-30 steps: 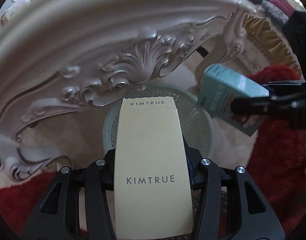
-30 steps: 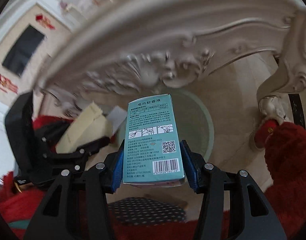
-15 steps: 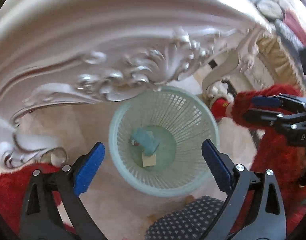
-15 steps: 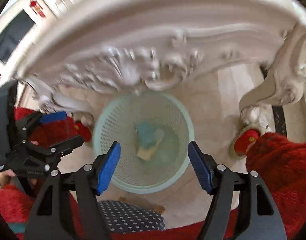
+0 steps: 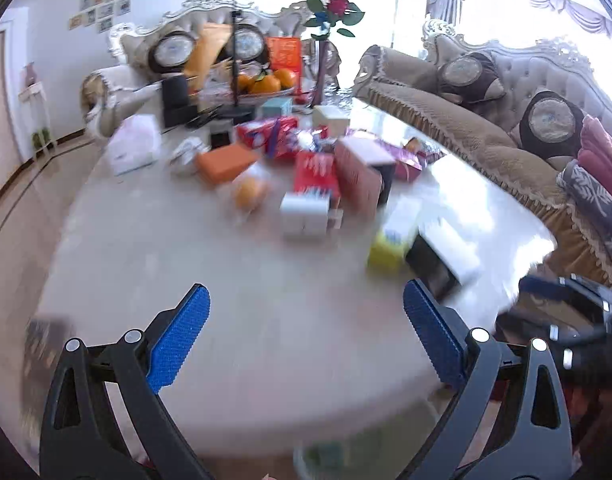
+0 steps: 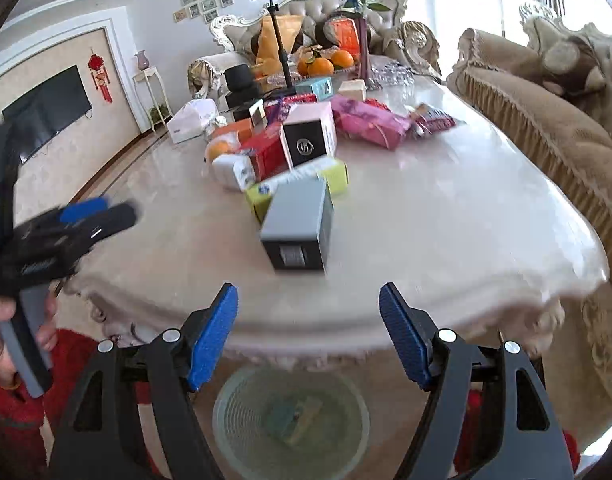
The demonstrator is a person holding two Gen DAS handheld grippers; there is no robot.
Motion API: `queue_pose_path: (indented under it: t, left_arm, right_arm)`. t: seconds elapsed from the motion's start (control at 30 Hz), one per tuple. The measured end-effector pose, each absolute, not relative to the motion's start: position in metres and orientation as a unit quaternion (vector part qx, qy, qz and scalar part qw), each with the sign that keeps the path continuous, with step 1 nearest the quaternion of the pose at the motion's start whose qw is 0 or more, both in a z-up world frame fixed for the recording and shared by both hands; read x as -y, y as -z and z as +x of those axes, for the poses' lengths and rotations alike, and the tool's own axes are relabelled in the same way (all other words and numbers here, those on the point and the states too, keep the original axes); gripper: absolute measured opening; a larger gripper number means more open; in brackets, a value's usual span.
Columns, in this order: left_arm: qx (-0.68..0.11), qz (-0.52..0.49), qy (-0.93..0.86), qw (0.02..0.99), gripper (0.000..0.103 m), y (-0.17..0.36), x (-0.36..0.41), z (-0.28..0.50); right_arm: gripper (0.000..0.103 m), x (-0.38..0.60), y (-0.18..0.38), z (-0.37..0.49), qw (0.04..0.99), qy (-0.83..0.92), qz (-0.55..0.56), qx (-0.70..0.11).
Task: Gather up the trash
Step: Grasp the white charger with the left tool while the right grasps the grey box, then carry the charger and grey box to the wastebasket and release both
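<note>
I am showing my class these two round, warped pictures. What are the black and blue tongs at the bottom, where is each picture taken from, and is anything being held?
Each picture comes from a fisheye camera mounted on a hand-held gripper, looking along its jaws. The left gripper stands open and empty; the right gripper is opening, also empty. Ahead lies a cream marble table crowded with cartons, including a grey and black box and a yellow-green box. Below the table edge sits a pale green mesh waste basket with discarded cartons inside.

Glossy marble-like table (image 6: 445,216) (cardboard boxes (image 6: 302,224))
</note>
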State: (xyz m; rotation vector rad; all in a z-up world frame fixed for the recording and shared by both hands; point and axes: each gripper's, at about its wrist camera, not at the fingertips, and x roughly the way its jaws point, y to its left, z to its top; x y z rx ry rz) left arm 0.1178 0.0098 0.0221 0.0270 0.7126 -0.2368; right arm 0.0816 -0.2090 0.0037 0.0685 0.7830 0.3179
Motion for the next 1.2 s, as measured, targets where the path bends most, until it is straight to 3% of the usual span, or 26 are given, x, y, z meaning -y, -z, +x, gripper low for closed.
queue_pose_path:
  t: [0.43,0.87,0.9,0.97,1.03,1.1,1.2]
  left_arm:
    - [-0.411,0.004,0.123,0.903,0.095,0.02,0.003,0.23]
    - [-0.462,0.05,0.107,0.879,0.094,0.028,0.011,0.247]
    - [-0.463,0.045,0.113,0.878,0.092,0.028,0.01,0.247]
    - [-0.463,0.039,0.127,0.876,0.075,0.029,0.009,0.245]
    - [-0.459,0.044,0.131,0.878,0.058,0.026,0.011,0.242]
    - [-0.461,0.044,0.127,0.877,0.058,0.025,0.01,0.24]
    - [-0.459,0.032,0.13,0.878,0.058,0.025,0.006,0.237]
  right_arm:
    - [0.07,0.188,0.005,0.119,0.912,-0.146,0.007,-0.382]
    - [0.069,0.184,0.016,0.132,0.902,-0.133,0.005,-0.41]
    - [0.069,0.183,0.016,0.133,0.903,-0.133,0.003,-0.409]
    - [0.067,0.182,0.016,0.132,0.904,-0.131,-0.006,-0.408]
    - [0.049,0.181,0.016,0.131,0.905,-0.129,-0.014,-0.406]
    - [0.04,0.183,0.015,0.132,0.904,-0.131,-0.009,-0.407]
    - [0.04,0.188,0.014,0.132,0.901,-0.137,0.006,-0.411]
